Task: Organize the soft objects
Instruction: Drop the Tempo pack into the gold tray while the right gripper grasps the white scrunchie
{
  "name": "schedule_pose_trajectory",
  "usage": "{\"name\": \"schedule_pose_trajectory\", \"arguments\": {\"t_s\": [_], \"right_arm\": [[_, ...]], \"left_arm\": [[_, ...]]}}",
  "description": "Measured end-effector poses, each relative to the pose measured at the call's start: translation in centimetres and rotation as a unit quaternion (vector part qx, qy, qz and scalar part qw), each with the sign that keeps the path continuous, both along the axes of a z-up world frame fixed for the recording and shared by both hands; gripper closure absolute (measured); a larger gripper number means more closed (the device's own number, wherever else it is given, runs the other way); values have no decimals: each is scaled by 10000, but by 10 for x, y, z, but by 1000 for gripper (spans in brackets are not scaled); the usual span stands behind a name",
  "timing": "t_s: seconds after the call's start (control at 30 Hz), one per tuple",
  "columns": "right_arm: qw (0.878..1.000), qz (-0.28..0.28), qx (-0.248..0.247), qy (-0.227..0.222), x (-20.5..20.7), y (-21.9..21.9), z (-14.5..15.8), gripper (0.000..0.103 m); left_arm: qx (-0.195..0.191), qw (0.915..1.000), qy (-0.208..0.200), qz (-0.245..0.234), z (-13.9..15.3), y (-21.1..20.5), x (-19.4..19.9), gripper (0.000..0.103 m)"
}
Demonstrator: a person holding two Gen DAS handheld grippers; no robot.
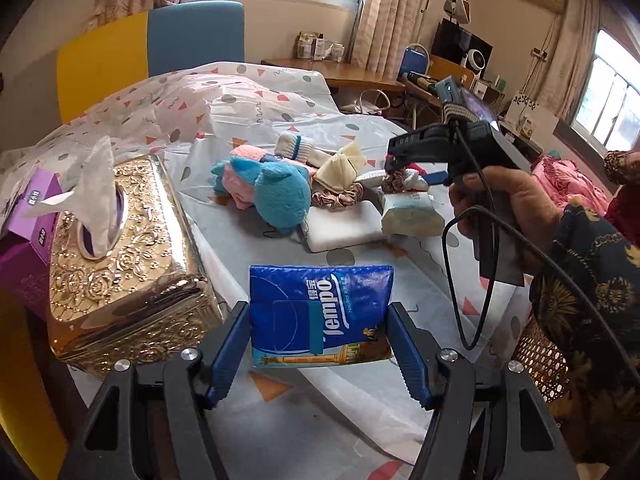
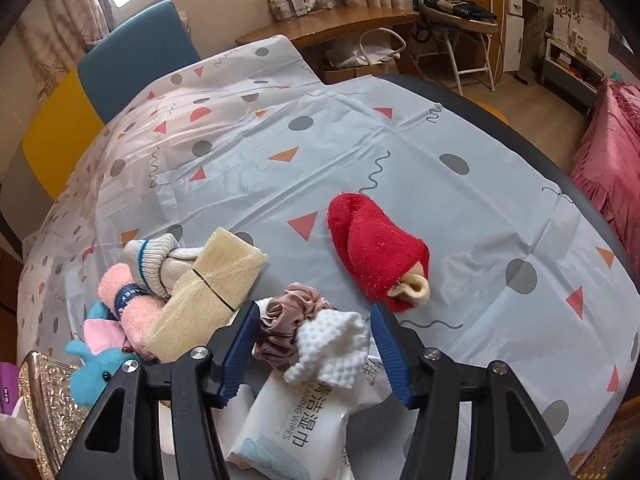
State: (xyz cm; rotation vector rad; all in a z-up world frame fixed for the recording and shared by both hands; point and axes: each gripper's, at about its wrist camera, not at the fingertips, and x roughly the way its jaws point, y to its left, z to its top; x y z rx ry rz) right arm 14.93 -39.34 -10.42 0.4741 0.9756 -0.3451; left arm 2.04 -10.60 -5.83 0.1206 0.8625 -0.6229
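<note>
My left gripper [image 1: 320, 320] is shut on a blue Tempo tissue pack [image 1: 320, 316], held above the table beside a gold tissue box [image 1: 124, 264]. My right gripper [image 2: 314, 316] is open, its jaws apart above a white knitted cloth [image 2: 332, 344] and a mauve scrunchie [image 2: 288, 320] lying on a wet-wipes pack [image 2: 296, 420]; it also shows in the left wrist view [image 1: 394, 156]. A pile of soft things lies nearby: blue plush toy [image 1: 276, 192], pink towel roll [image 2: 124, 300], white sock [image 2: 156, 260], beige cloth [image 2: 212, 292]. A red sock [image 2: 376, 244] lies apart on the right.
The table wears a patterned plastic cloth [image 2: 360, 140]. A purple tissue box [image 1: 24, 240] stands left of the gold box. A white foam pad [image 1: 344, 224] lies under the pile. Blue and yellow chairs [image 1: 196, 36] stand behind the table.
</note>
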Motion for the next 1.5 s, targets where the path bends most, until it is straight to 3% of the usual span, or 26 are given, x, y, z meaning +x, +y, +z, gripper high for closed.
{"name": "schedule_pose_trajectory", "arguments": {"t_s": [0.1, 0.2, 0.3, 0.5, 0.77, 0.9, 1.03, 1.2, 1.37, 1.5], "right_arm": [[9998, 90, 148, 131, 0, 0, -6, 44], [9995, 163, -52, 261, -1, 3, -9, 45], [9985, 353, -74, 411, 0, 11, -14, 65], [9982, 337, -318, 376, -3, 15, -9, 71], [9979, 356, -420, 350, -3, 18, -4, 71], [9969, 442, -555, 336, -2, 22, -3, 71], [9960, 516, -652, 332, 0, 24, -3, 71], [9948, 581, -775, 310, -1, 27, -1, 72], [9943, 570, -868, 240, -1, 28, 3, 72], [9945, 533, -890, 151, -3, 27, 6, 73]], "left_arm": [[-139, 9999, -14, 7, 9, 6, -4, 34], [-274, 9996, -103, 10, 20, 14, -9, 34], [-444, 9988, -180, 125, 33, 29, -13, 34], [-634, 9965, -319, 442, 57, 54, -4, 34], [-617, 9960, -462, 461, 89, 36, 51, 34], [-655, 9920, -546, 934, 110, 51, 102, 34], [-550, 9799, -841, 1723, 128, 101, 141, 34], [-329, 9556, -905, 2784, 121, 194, 157, 34], [-178, 9313, -553, 3596, 69, 279, 136, 34], [-89, 9219, -15, 3873, 19, 312, 126, 34]]}}
